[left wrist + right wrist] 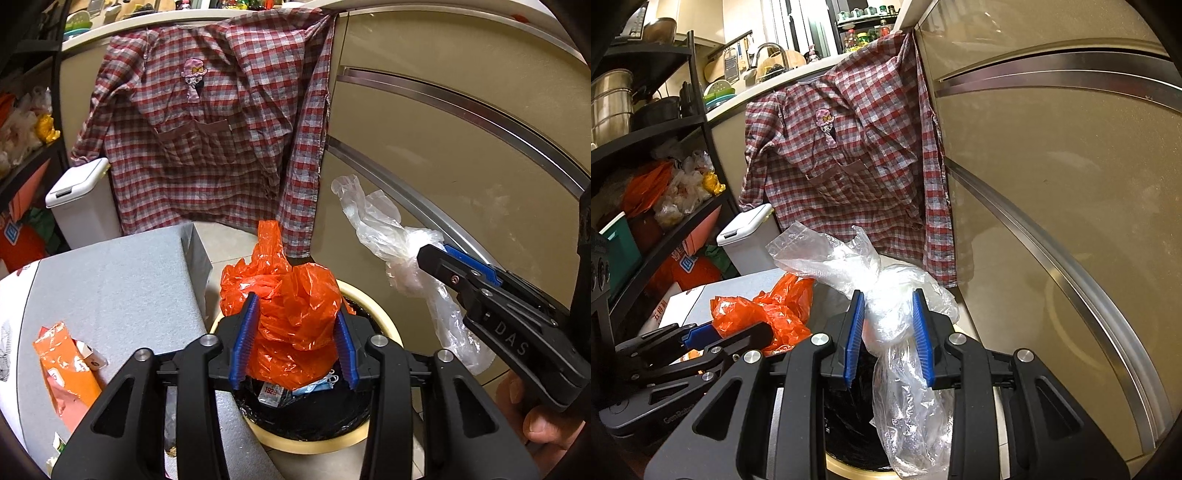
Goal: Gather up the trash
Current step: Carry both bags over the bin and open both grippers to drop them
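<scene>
Legible markings:
- "DAS", raised letters on the black body of the right hand-held gripper [436,264].
- "1926", red print on a small packet [270,393] inside the bin [384,325].
- "GenRobo…", partly cut off, on the left hand-held gripper [701,338].

The orange plastic bag [291,314] is crumpled into a loose, glossy bundle with one twisted end sticking upward. It hangs directly above the round trash bin [384,317], pinched on both sides. The bin has a cream rim and a black liner, and holds a small printed packet and a blue face mask. The clear plastic bag [901,332] is thin, wrinkled and translucent, squeezed at its middle so one ragged end fans up and the longer end droops over the bin's rim. An orange wrapper [64,363] lies flat on the grey surface beside the bin.
</scene>
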{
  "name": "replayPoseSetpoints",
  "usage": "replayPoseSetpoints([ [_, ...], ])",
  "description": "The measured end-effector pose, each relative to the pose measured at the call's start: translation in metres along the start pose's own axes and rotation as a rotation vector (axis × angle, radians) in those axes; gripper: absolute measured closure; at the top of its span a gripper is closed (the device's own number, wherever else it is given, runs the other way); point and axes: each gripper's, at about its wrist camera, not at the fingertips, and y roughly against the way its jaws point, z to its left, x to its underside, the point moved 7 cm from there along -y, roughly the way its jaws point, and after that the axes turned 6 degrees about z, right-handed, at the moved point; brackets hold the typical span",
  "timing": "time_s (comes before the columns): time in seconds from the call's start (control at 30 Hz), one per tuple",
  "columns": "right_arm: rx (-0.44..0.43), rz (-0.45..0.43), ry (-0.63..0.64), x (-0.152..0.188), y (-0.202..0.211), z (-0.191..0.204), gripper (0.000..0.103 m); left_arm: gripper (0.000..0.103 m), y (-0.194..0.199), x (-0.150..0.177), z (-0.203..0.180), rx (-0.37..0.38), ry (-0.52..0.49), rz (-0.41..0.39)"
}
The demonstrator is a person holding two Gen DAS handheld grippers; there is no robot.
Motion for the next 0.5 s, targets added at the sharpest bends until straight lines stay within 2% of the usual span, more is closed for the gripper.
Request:
replayPoseSetpoints([
  [0.07, 0.016, 0.005, -0.01, 0.001, -0.002, -0.003, 0.058, 0.05, -0.001, -0.001, 0.003, -0.012, 0.005, 0.004],
  [0.5, 0.017, 0.01, -0.031, 0.002, -0.003, -0.009, 0.057, 0.05, 0.013, -0.001, 0.013, -0.022, 0.021, -0.014],
])
